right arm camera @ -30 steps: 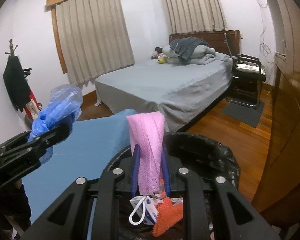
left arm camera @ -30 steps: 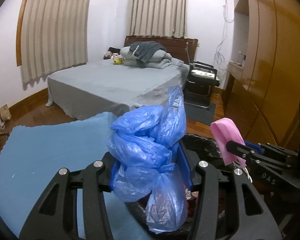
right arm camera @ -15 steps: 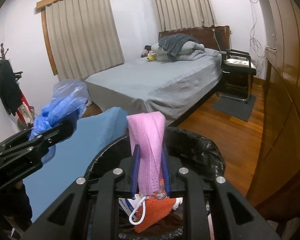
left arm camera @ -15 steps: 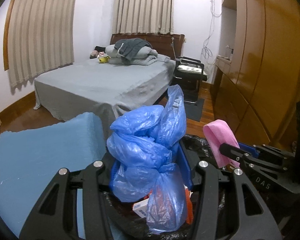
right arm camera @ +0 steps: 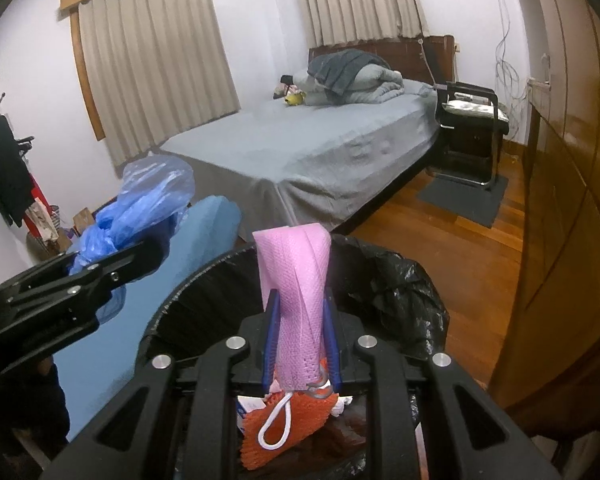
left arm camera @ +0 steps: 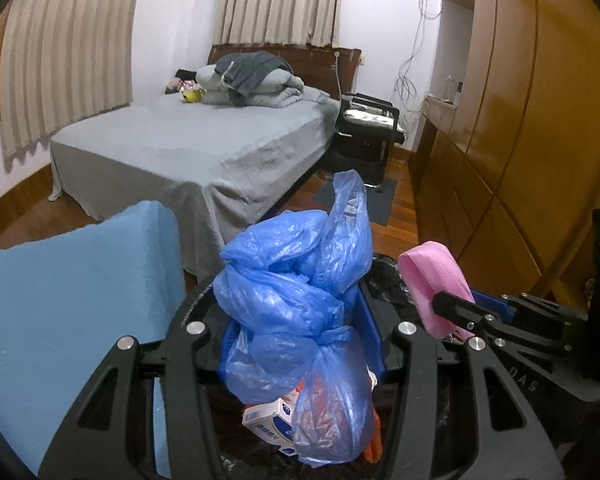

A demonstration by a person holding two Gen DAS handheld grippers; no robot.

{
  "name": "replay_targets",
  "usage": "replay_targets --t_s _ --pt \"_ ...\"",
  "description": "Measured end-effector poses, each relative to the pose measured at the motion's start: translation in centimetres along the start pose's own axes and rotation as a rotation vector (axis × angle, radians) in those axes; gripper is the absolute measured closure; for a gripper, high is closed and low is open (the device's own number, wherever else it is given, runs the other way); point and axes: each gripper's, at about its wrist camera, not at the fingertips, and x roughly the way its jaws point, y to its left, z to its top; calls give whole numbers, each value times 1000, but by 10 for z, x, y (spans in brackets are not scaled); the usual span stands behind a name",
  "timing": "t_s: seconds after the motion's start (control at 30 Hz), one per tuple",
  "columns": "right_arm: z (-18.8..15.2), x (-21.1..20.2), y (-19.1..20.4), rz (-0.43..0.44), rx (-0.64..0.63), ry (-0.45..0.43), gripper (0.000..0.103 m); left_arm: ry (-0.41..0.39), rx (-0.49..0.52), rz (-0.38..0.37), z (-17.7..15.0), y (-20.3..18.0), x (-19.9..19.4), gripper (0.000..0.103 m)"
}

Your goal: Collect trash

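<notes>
My left gripper [left arm camera: 300, 344] is shut on a knotted blue plastic bag [left arm camera: 296, 304], held over the mouth of a round bin with a black liner [right arm camera: 384, 280]. To its right, my right gripper [right arm camera: 300, 340] is shut on a folded pink foam sheet [right arm camera: 296, 292] that stands up between the blue pads, also above the bin. Inside the bin lie an orange mesh piece [right arm camera: 284, 420], a white loop and a white-and-blue box [left arm camera: 272, 424]. In the left wrist view the pink foam sheet [left arm camera: 436, 280] and the right gripper [left arm camera: 460, 312] show at the right; in the right wrist view the blue bag [right arm camera: 140, 208] shows at the left.
A blue foam mat [left arm camera: 60, 300] lies left of the bin. Behind it stands a bed with a grey sheet [left arm camera: 204, 152], a black chair [left arm camera: 368, 128] and a wooden wardrobe [left arm camera: 520, 120] along the right. A coat rack [right arm camera: 4, 160] stands far left on the wooden floor.
Both grippers have sunk and moved forward over the bin, so more of its contents show beneath them. The grips on the blue bag and pink foam are unchanged.
</notes>
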Motion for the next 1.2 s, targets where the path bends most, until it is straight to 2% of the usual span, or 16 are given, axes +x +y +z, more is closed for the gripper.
replay_targets --t_s 0.17,0.23,0.33,0.4,0.5,0.6,0.67,0.73,0.97,1.03,1.13,1.2 --pt "-6 15 -5 -6 -1 34 83 41 1 -30 1 4 21 49" --pt "-9 20 -7 -9 -2 45 83 55 -1 -43 1 6 26 38" --pt "-12 28 -7 -13 -6 67 83 54 -19 -48 -1 10 28 34" --pt "-15 31 -8 -15 -7 77 74 48 -28 -50 -1 12 26 30" --pt "-17 34 -8 -15 -12 86 73 33 -47 -44 1 18 22 24" --pt "-17 34 -8 -11 -7 87 73 19 -65 -24 4 25 16 23" --pt "-16 33 -7 -7 -7 83 69 7 -76 -5 6 31 10 21" --pt "-16 32 -6 -4 -11 79 57 -5 -84 14 7 36 3 17" --pt "-10 20 5 1 -25 47 34 -34 -98 92 9 56 -27 13" --pt "-7 12 11 1 -30 32 22 -40 -90 115 9 58 -37 11" --pt "-2 -2 21 5 -43 7 11 -45 -81 143 8 60 -49 10" --pt "1 -10 26 9 -51 -6 8 -47 -74 162 6 62 -59 9"
